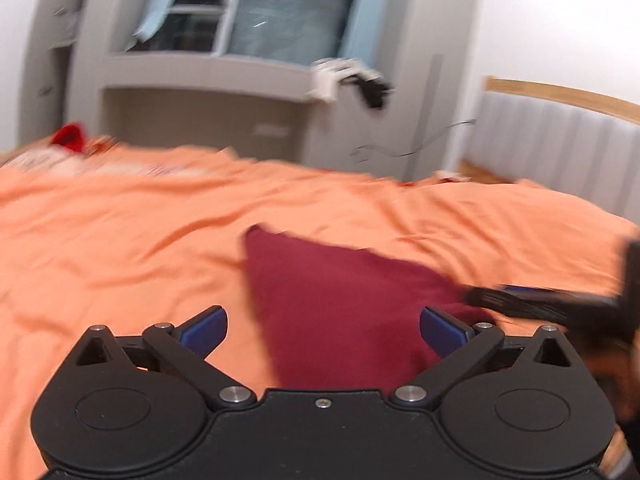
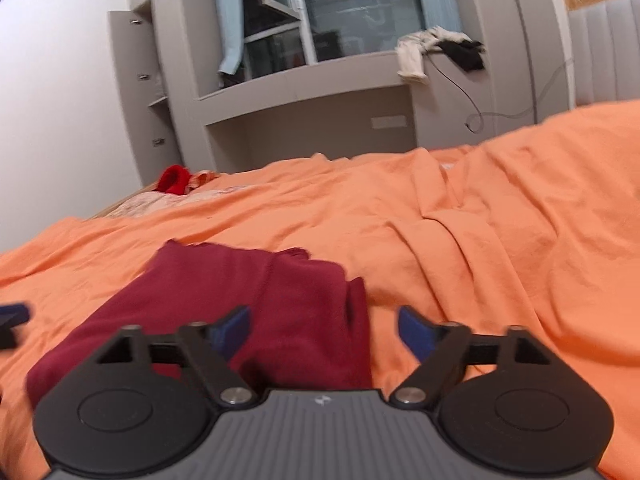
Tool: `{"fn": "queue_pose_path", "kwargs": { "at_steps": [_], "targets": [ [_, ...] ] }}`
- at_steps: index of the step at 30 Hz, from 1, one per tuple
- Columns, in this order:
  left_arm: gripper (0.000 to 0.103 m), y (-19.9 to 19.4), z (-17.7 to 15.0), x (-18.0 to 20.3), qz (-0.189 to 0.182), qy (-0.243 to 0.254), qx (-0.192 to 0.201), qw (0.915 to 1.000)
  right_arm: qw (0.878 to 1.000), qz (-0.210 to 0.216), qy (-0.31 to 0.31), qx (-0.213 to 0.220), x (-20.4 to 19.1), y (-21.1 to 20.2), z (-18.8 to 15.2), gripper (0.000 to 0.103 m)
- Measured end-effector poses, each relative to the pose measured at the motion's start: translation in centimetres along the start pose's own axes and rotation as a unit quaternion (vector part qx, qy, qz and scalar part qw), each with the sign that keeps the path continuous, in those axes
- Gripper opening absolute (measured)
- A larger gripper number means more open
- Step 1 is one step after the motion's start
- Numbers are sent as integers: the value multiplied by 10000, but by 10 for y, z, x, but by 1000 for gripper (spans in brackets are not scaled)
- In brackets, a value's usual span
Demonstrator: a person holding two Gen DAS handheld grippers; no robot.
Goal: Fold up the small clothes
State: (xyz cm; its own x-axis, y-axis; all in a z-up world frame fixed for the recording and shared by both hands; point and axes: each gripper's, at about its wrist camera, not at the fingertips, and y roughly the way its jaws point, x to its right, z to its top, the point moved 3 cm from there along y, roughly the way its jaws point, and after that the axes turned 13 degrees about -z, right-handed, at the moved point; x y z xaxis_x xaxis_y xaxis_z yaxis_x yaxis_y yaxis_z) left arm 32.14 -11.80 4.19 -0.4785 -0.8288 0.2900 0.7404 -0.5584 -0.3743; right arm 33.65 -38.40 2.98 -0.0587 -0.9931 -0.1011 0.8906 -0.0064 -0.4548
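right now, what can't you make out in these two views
- Near edge of the dark red cloth: hidden behind the gripper bodies in both wrist views.
- Right gripper in the left wrist view: cut off by the right edge and motion-blurred.
- Red item at the far side of the orange bedsheet: too small to identify.
- Clothes on the ledge: too far to tell what they are.

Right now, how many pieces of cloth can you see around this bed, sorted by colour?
Dark red: 1, the folded cloth lying on the bed.
Orange: 1, the bedspread.
Bright red: 1, a bundle at the far edge of the bed.
White: 1, a garment hanging off the window ledge.
Black: 1, a garment beside the white one.
Total: 5
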Motion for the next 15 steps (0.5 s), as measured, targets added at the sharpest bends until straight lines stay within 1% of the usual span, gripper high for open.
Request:
{"fn": "queue_pose_path", "kwargs": {
  "at_steps": [4,6,8,10,12,13,15],
  "targets": [
    [102,10,2,-24,220,-483,-260,9982,9983,278,-479,191,-13,-37,-17,102],
    [102,15,1,-32,251,-680,-356,9967,9963,462,-670,283,-22,-51,-22,103],
    [102,15,-1,-41,185,-828,-399,9956,9923,673,-954,415,-36,-63,-28,103],
    [102,17,-2,-43,55,-915,-438,9948,9885,764,-1212,488,-50,-68,-31,103],
    [102,19,-5,-43,-76,-921,-456,9947,9850,826,-1442,462,-67,-66,-36,103],
    [102,19,-8,-42,-130,-909,-452,9947,9835,836,-1548,411,-74,-63,-38,103],
    [102,20,-11,-40,-180,-876,-490,9948,9816,647,-1761,352,-87,-56,-44,103]
  ]
}}
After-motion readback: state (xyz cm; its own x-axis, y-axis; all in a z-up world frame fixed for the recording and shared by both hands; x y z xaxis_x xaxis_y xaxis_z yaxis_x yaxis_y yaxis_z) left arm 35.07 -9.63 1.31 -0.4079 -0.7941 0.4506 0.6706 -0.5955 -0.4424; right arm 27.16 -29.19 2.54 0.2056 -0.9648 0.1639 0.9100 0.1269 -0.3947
